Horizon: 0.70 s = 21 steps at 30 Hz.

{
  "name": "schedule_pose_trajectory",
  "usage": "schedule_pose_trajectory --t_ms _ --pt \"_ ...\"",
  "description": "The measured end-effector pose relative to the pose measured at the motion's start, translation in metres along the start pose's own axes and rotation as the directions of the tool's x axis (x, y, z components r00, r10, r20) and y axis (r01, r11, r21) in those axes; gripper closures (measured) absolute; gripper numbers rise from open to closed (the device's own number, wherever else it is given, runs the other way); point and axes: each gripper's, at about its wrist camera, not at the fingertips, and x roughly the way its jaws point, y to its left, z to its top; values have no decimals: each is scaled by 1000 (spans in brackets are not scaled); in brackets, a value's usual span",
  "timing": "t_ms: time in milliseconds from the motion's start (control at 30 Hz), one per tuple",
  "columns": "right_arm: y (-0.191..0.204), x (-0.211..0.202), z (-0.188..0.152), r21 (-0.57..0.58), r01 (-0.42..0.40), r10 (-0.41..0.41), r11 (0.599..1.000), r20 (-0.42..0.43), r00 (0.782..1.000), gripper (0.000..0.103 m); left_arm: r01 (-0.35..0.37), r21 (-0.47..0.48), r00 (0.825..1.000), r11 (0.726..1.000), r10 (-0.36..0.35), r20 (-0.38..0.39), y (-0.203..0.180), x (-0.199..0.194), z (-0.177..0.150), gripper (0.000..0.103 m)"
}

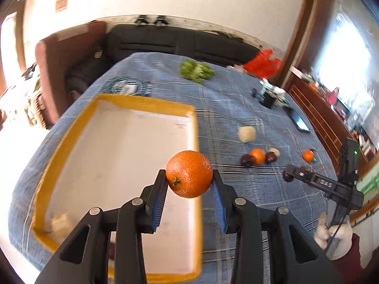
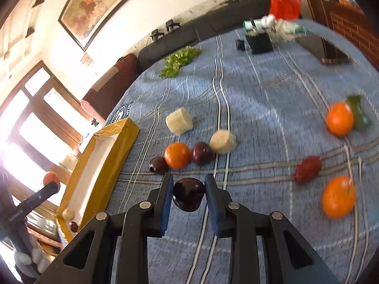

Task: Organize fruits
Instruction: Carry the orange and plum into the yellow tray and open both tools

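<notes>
- From the left wrist view I see my left gripper (image 1: 189, 182) clamped on an orange (image 1: 189, 174), both blue pads pressing its sides; the fruit hangs over the right-hand rim of the yellow-edged tray (image 1: 142, 100).
- Orange condition: bright, pebbled skin, green stem scar turned toward the camera, no visible damage.
- Only this view shows the tray's white floor, with a pale block (image 1: 61, 223) in its near left corner.
- From the right wrist view my right gripper (image 2: 188, 195) is closed on a dark plum (image 2: 188, 197), glossy and near black, to the right of the tray (image 2: 111, 156).
- Only this view shows the far-right fruit, well apart from the tray: two oranges (image 2: 339, 196), a red strawberry-like fruit (image 2: 307, 169) and a green item (image 2: 358, 113), blurred.
- Just right of the tray: a third orange (image 2: 177, 155) between two more plums (image 2: 202, 153), with two pale cylinders (image 2: 179, 120) behind.
- The blue plaid cloth (image 2: 260, 99) lies under everything.
</notes>
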Motion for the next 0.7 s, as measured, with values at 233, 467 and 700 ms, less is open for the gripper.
schedule_pose_trajectory --t_ms 233,467,700 --pt "69 1 -1 -103 -67 64 992 -36 997 73 -81 -124 996 989 77 -33 65 -1 -16 68" --pt "177 48 -24 -278 -173 129 945 -169 977 72 -161 -138 984 977 148 -103 104 22 -15 68" --pt "226 107 -61 -353 -208 102 912 -296 950 72 -199 -137 973 970 179 -148 122 40 -13 67"
